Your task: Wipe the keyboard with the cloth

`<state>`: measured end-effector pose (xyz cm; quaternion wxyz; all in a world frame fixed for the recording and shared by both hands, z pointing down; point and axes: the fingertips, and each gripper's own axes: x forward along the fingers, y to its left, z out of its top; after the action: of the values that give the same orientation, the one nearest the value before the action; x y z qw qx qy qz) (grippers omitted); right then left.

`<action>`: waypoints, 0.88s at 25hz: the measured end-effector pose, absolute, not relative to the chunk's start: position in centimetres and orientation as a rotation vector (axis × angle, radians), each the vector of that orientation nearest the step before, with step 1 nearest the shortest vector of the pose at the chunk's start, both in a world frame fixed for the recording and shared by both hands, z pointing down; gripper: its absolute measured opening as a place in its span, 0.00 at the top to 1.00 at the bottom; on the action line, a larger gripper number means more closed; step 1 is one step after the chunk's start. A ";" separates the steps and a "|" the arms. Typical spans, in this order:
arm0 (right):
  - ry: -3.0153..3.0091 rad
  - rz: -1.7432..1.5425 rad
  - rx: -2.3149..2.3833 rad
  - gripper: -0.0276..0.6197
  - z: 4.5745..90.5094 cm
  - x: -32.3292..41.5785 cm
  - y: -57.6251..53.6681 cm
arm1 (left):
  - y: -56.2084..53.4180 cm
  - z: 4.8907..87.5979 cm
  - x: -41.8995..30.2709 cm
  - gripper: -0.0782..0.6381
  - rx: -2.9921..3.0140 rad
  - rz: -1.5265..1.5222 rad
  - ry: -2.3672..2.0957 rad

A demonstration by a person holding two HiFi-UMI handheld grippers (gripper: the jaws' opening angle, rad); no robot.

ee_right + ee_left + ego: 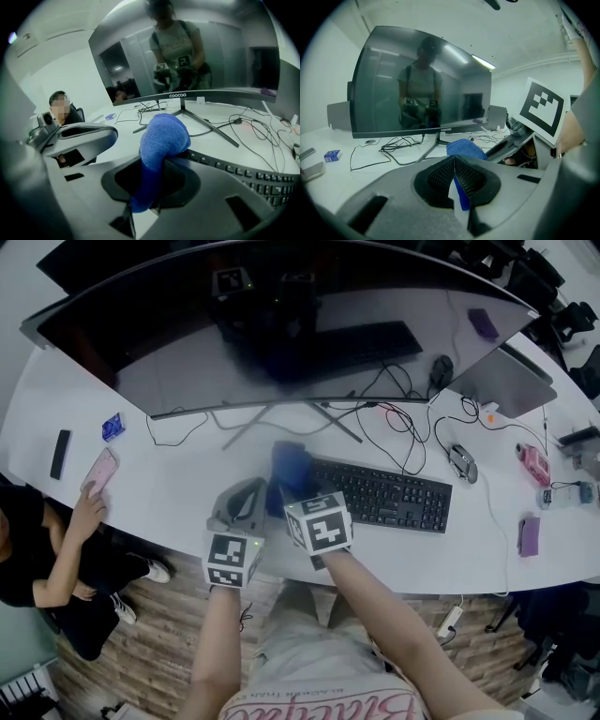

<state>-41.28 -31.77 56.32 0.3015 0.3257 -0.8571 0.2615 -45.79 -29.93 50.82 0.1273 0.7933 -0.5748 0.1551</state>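
The right gripper [161, 161] is found clamped on a blue terry cloth [164, 136]. The cloth is pinched low between the jaws and bulges out past their tips in a rounded wad. This wad is positioned at the left end of the black, flat computer keyboard [386, 495]; whether it presses on the keys cannot be determined.

The left gripper [454, 161] is held just beside the right one, on its left, with jaws brought together. A thin blue and white sliver is noted at their seam, but its nature cannot be determined.

The keyboard is set on a white curved desk [178, 488], in front of a wide curved monitor [281, 324]. Loose black cables [394, 423] are strewn behind the keyboard. At the desk's left edge, a pink phone [101, 470] is touched by a seated person's hand [89, 512].
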 end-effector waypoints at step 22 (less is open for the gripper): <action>-2.240 0.667 0.887 0.82 56.4 -33.0 -31.9 | -30.4 52.0 -36.9 0.88 2.311 0.527 -1.615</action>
<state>-33.04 -31.87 56.44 0.3152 0.3365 -0.8504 0.2533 -36.93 -30.44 51.96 0.1363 0.7982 -0.5578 0.1821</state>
